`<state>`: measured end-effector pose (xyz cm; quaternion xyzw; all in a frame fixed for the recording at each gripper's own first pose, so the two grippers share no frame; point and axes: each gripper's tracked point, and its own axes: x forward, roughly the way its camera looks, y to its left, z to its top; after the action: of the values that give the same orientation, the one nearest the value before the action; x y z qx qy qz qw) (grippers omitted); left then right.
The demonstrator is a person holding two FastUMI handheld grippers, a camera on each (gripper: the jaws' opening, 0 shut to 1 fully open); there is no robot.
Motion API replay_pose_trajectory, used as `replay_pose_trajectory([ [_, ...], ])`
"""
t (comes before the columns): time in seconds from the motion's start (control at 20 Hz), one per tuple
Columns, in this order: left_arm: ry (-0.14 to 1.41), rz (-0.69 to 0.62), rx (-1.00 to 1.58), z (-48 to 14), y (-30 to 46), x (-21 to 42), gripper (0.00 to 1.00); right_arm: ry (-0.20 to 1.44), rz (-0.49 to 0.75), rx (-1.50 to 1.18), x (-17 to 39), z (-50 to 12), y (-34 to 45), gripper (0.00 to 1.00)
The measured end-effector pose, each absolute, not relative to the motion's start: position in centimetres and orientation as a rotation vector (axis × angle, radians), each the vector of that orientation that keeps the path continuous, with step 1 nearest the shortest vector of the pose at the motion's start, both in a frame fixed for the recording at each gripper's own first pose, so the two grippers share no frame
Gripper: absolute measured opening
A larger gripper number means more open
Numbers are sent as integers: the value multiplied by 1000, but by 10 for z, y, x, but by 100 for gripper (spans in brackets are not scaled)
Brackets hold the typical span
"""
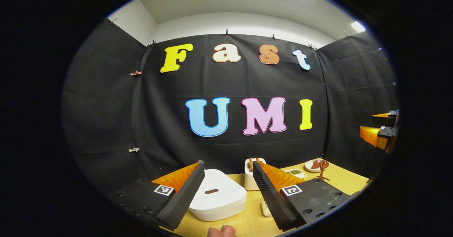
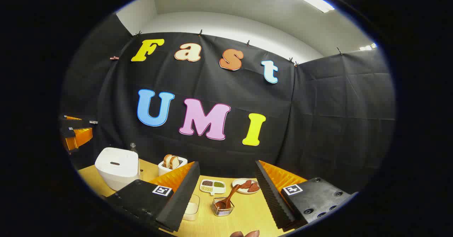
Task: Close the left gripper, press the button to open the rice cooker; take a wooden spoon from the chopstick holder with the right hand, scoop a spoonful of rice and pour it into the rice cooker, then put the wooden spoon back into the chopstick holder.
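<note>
The cooker [image 2: 116, 166] sits at the table's [image 2: 247, 212] left edge, the toaster [image 2: 172, 164] right of it by the back edge. The spoon [image 2: 230, 196] stands in the holder [image 2: 223, 208] near the front edge, a divided dish [image 2: 212, 186] and plate [image 2: 246, 186] behind it.

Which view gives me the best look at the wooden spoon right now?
The right gripper view: the wooden spoon stands in the chopstick holder, framed between that gripper's open fingers, unobstructed. In the left gripper view the spoon is small and far off to the right, its lower part hidden behind that gripper's finger.
</note>
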<state>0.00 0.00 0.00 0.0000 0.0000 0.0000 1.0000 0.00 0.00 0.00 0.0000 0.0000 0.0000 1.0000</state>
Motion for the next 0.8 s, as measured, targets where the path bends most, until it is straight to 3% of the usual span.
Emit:
replay_pose_trajectory([
  [0.8, 15, 7, 1, -7, -1, 11, 95, -15, 4, -44, 10, 1, 5, 97],
])
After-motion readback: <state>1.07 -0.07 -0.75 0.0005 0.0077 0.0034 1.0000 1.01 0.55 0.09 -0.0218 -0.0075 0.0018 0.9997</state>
